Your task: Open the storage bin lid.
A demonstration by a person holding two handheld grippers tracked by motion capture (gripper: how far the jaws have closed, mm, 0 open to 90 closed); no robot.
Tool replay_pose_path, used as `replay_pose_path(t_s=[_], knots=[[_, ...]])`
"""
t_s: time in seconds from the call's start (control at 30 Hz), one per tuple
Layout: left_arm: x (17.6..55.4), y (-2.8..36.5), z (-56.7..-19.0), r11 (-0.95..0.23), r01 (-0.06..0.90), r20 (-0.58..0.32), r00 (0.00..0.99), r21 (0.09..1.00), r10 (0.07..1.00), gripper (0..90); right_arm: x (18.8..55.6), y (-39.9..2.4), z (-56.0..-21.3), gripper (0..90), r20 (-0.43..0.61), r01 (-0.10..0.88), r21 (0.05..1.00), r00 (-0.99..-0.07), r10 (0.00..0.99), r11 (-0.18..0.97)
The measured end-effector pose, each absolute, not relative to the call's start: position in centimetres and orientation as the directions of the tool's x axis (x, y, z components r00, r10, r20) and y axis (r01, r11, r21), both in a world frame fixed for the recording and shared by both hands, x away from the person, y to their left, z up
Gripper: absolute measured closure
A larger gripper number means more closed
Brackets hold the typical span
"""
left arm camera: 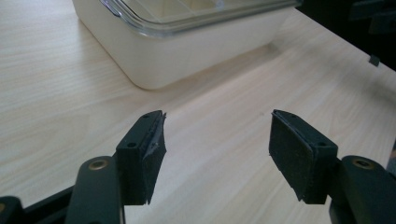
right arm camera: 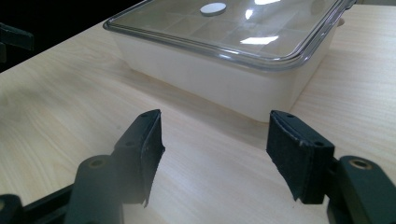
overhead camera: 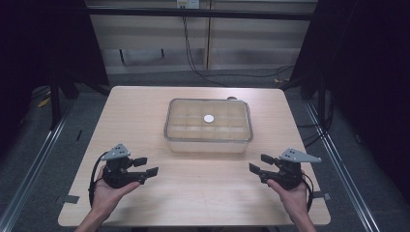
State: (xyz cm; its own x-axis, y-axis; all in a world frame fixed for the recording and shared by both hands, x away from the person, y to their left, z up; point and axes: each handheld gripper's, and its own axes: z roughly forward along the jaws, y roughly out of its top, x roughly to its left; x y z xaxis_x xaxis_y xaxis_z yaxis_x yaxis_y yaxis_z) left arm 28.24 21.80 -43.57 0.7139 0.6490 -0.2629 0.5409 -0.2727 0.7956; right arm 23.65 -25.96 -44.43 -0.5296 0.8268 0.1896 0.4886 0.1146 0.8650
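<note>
Between the black padded jaws of the left gripper (left arm camera: 217, 154), a moderate gap and bare wood, nothing gripped, pads clear of everything. Same at the right gripper (right arm camera: 215, 156): jaws partly apart, about halfway, empty, with light table surface showing through the gap. Just beyond both pairs of jaws, ahead and near but not touching, a rectangular cream-white plastic container (left arm camera: 187, 56) with rounded corners, capped by a clear transparent lid (right arm camera: 261, 32) whose raised rim catches bright reflections. Under the lid, a grid of compartments dimly visible; on the lid's middle, a small round white disc (right arm camera: 213, 8). In the high view, left gripper (overhead camera: 145, 166) low at the near left, right gripper (overhead camera: 258, 164) low at the near right, jaws angled inward toward the container (overhead camera: 208, 140), each cradled in a person's hand (overhead camera: 109, 191) rising from the bottom edge. Container centred on the pale wooden table (overhead camera: 145, 106), slightly toward the far side, between the two grippers yet well apart from both. Around the table, dark curtains, grey floor, trailing black cables (overhead camera: 193, 58) at the back.
</note>
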Motion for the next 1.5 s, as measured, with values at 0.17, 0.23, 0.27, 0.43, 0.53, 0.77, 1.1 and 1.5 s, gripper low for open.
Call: replay_pose_path(t_s=[0.17, 0.23, 0.27, 0.43, 0.53, 0.77, 1.1, 1.5], knots=[[29.7, 20.9, -43.1, -0.296, 0.52, -0.23, 0.724, 0.801, 0.65, 36.3, 24.4, -26.0, -44.0, 39.3, 0.231, 0.509, 0.855, -0.544, 0.807, 0.098], [30.2, 20.4, -43.0, -0.3, 0.52, -0.236, 0.732, 0.8, 0.639, 36.2, 24.9, -25.7, -43.6, 39.0, 0.248, 0.521, 0.846, -0.576, 0.779, 0.116], [30.2, 20.4, -43.0, -0.3, 0.52, -0.236, 0.732, 0.8, 0.639, 36.2, 24.9, -25.7, -43.6, 39.0, 0.248, 0.521, 0.846, -0.576, 0.779, 0.116], [31.2, 20.0, -42.6, -0.314, 0.507, -0.213, 0.736, 0.803, 0.643, 31.1, 26.1, -25.6, -43.3, 41.9, 0.221, 0.536, 0.831, -0.563, 0.796, 0.148], [31.6, 20.1, -42.6, -0.3, 0.515, -0.225, 0.728, 0.803, 0.648, 29.3, 27.0, -25.6, -43.2, 44.4, 0.214, 0.545, 0.823, -0.557, 0.803, 0.158], [33.4, 20.6, -42.2, -0.267, 0.528, -0.227, 0.693, 0.806, 0.684, 34.9, 29.2, -25.2, -42.6, 39.3, 0.216, 0.539, 0.83, -0.551, 0.806, 0.146], [35.3, 20.1, -42.3, -0.265, 0.531, -0.231, 0.691, 0.805, 0.684, 34.7, 30.9, -25.1, -42.7, 32.3, 0.229, 0.554, 0.824, -0.52, 0.822, 0.121], [37.0, 19.1, -41.8, -0.263, 0.524, -0.24, 0.705, 0.81, 0.667, 34.3, 32.6, -24.5, -41.0, 28.3, 0.222, 0.545, 0.829, -0.531, 0.818, 0.129]])
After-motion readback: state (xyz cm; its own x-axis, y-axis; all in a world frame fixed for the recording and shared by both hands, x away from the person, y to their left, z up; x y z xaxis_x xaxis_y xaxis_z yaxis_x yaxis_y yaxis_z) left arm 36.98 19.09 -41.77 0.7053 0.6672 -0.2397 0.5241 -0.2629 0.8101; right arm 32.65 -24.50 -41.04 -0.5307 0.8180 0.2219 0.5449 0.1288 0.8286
